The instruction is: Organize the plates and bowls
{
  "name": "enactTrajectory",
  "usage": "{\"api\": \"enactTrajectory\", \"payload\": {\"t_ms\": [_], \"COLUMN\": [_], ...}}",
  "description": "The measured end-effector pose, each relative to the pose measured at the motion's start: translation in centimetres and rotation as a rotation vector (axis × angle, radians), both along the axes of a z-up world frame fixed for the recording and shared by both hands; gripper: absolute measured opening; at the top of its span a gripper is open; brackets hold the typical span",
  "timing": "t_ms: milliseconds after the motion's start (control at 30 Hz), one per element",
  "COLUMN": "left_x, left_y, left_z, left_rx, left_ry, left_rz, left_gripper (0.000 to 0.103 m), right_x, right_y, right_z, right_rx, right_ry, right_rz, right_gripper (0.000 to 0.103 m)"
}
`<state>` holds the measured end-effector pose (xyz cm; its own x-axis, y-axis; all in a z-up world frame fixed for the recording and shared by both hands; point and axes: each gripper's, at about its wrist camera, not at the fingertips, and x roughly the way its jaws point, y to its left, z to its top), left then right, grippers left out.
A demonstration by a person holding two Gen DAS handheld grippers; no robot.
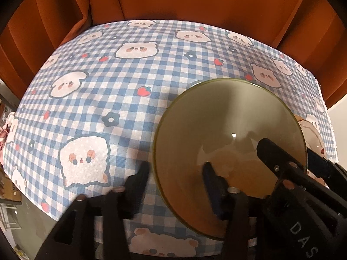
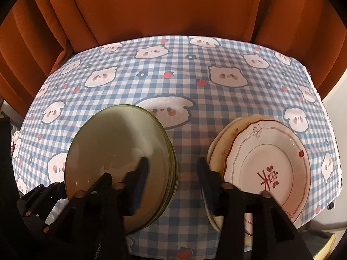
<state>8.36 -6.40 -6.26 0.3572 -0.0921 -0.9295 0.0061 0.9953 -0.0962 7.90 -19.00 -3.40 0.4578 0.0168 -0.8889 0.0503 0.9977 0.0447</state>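
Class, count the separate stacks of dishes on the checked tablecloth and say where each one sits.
2. The green stack sits left, and the cream patterned plates sit right, both near the front edge. Dishes within each stack are partly hidden.

I count two stacks: one of green plates (image 2: 121, 151), at least four by the rim edges, and one of three cream patterned plates (image 2: 269, 162). I hold two grippers.
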Motion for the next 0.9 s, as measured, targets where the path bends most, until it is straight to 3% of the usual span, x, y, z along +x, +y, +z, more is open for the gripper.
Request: {"api": "enactTrajectory", "payload": {"t_ms": [167, 300, 500, 600, 667, 900], "left_x": [0.7, 1.4, 2.5, 2.6, 2.8, 3.5], "left_y": [0.8, 1.1, 1.2, 1.0, 0.8, 0.3], "left_z": [-0.1, -0.5, -0.9, -1.1, -1.2, -1.9], "left_rx": [-0.05, -0.097, -0.102, -0.111, -0.108, -0.11], "left_ry": [-0.002, 0.034, 0.067, 0.084, 0.088, 0.124], "left_rz": [-0.017, -0.052, -0.116, -0.159, -0.179, -0.219], "left_gripper": [0.072, 0.072, 0.072, 0.072, 0.072, 0.071], "right_x": [1.0, 2.0, 3.0, 3.1, 3.2, 2.7], "right_y": [0.3, 0.2, 0.1, 0.0, -0.3, -1.4], "right_z": [-0.5, -1.3, -2.5, -3.2, -3.6, -4.3], "right_rx": [0.044, 0.105, 0.208, 0.223, 0.228, 0.323], "right_ry": [0.03, 0.082, 0.151, 0.174, 0.185, 0.188], "right_rz": [-0.001, -0.023, -0.07, -0.099, -0.125, -0.165], "right_gripper": [0.062, 0.062, 0.061, 0.058, 0.048, 0.044]}}
